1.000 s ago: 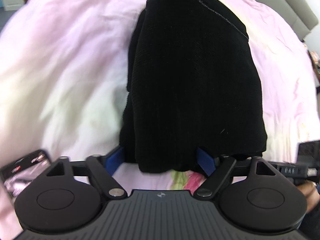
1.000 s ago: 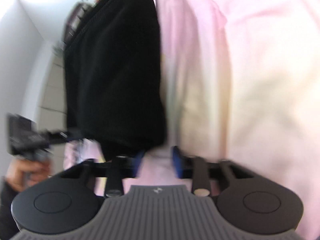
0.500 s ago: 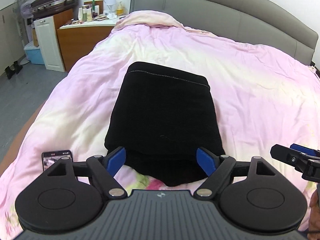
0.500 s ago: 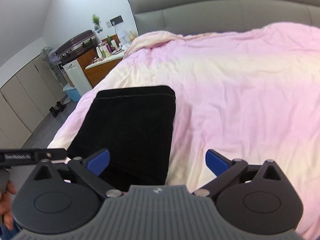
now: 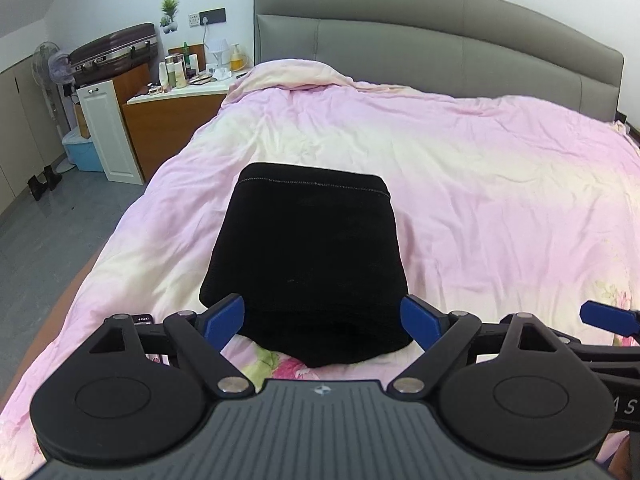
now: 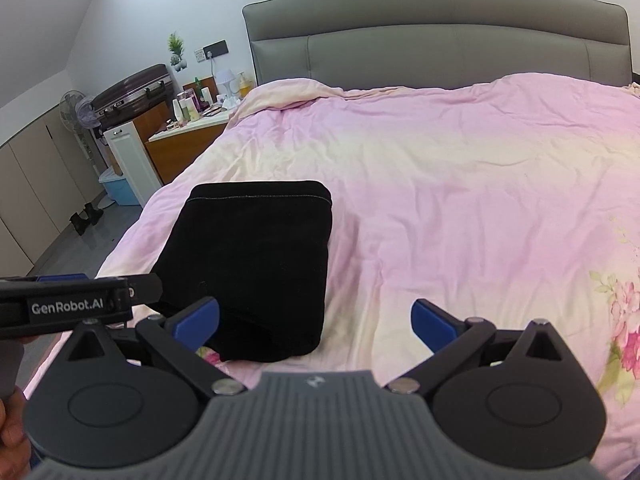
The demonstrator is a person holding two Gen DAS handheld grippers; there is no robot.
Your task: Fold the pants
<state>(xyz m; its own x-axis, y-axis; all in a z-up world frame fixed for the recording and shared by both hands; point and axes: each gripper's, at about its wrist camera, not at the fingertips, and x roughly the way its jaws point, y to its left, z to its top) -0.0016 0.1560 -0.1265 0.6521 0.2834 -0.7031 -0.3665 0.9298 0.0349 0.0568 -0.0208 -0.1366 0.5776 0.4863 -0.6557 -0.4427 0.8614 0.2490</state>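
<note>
A home bedroom. A bed with a pink quilt and grey padded headboard fills it; a toiletry-strewn counter, suitcase and fan stand beside it

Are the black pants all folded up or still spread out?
Folded. The black fabric pants lie as one compact rectangle with stacked layers on the pink quilted bedspread.

Black pants folded into compact rectangle, lying flat on pink duvet, stitched hem at far edge. Left gripper above near end of pants, blue fingertips spread wide, nothing between. Right gripper partly visible at right edge, one blue tip showing. Grey headboard behind. Wooden nightstand left of bed, bottles on top. Dark suitcase on white cabinet. Fan at far left.
</note>
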